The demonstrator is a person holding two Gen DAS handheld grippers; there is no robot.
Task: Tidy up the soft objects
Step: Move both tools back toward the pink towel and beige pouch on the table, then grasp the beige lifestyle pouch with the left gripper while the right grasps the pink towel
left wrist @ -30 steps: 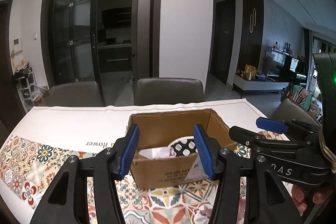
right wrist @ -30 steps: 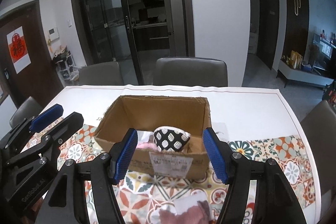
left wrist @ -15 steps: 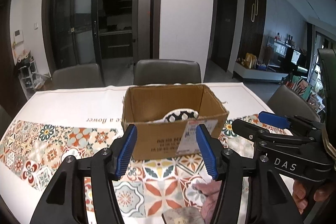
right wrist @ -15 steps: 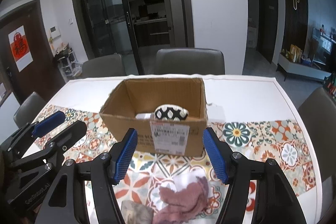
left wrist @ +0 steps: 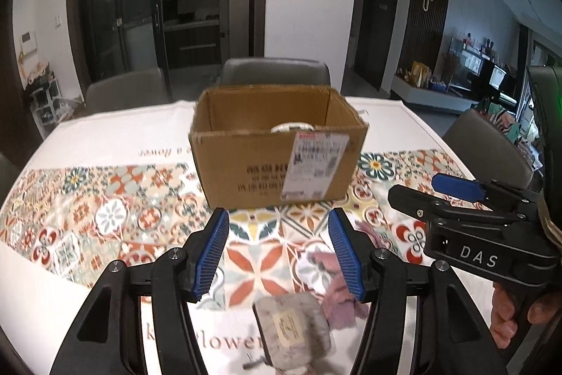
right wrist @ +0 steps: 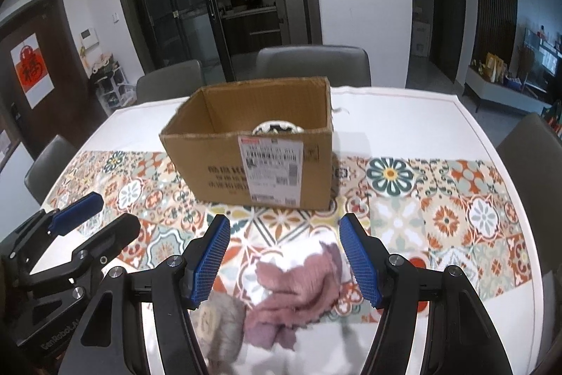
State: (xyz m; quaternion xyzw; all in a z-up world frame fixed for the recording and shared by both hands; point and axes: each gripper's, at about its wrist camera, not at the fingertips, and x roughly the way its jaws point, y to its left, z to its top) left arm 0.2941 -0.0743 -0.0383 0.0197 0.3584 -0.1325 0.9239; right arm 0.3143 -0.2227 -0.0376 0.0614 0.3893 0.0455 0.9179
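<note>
An open cardboard box (left wrist: pixel 277 146) (right wrist: pixel 253 160) stands on the patterned tablecloth, with a black-and-white patterned soft item (right wrist: pixel 277 128) (left wrist: pixel 291 128) peeking over its near wall. In front of it lie a pink and white cloth (right wrist: pixel 298 283) (left wrist: pixel 337 290) and a grey fuzzy item with a label (left wrist: pixel 293 329) (right wrist: pixel 224 318). My left gripper (left wrist: pixel 278 224) (right wrist: pixel 116 209) hovers open, above and just behind the grey item. My right gripper (right wrist: pixel 284 224) (left wrist: pixel 414 187) is open above the pink cloth. Neither holds anything.
Grey chairs (right wrist: pixel 312 64) stand along the far side of the table and at its ends (right wrist: pixel 530 150). The white table edge (right wrist: pixel 404 94) runs behind the box. A hand (left wrist: pixel 505 315) grips the right tool's handle.
Both grippers have pulled back from the box and tilted downward. The box now sits farther off, and the pink cloth and grey item have come into view below the fingers.
</note>
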